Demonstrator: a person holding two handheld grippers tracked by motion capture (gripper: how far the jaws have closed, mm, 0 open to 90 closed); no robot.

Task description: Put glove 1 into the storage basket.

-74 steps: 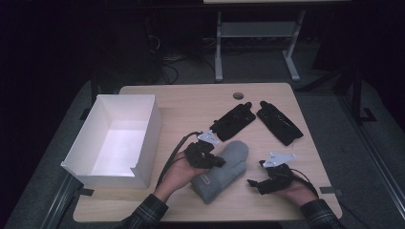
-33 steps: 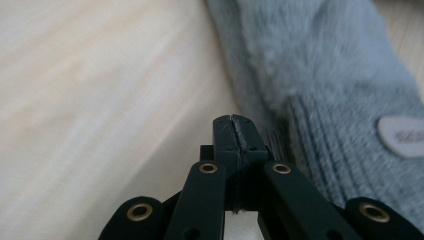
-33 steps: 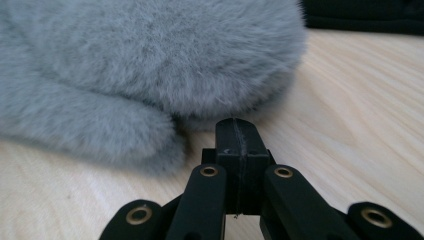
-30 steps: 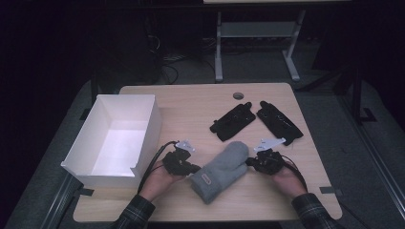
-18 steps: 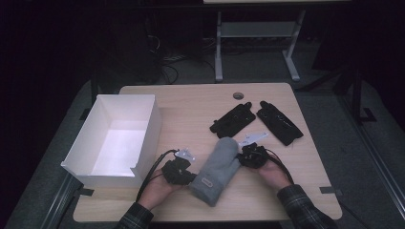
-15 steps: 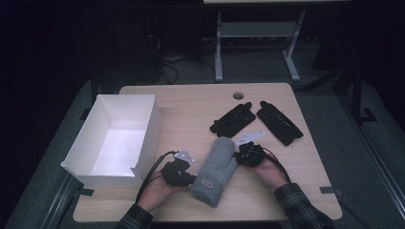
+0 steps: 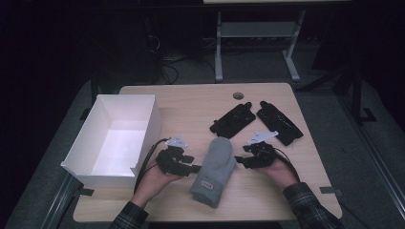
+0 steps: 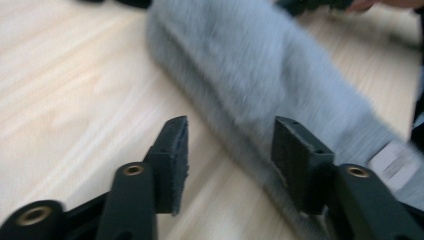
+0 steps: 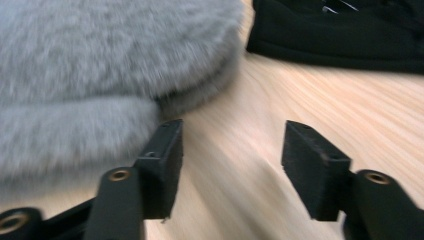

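I am holding my left gripper [image 7: 191, 168] and right gripper [image 7: 240, 161] beside the folded grey mitten [image 7: 216, 169], jaws just opening and gripping nothing, letting it settle flat.

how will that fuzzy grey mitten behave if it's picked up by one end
The fuzzy grey mitten looks soft and folded flat, so it would probably droop and unfold. Its plush pile suggests it is light, likely dragging on the wooden table rather than sliding or rolling.

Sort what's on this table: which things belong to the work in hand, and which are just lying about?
In hand:
grey mitten, lying between both grippers
left gripper, jaws just opened, nothing clamped
right gripper, jaws just opened, nothing clamped

Lying about:
two black gloves behind the mitten
white box at the left, possibly where things go
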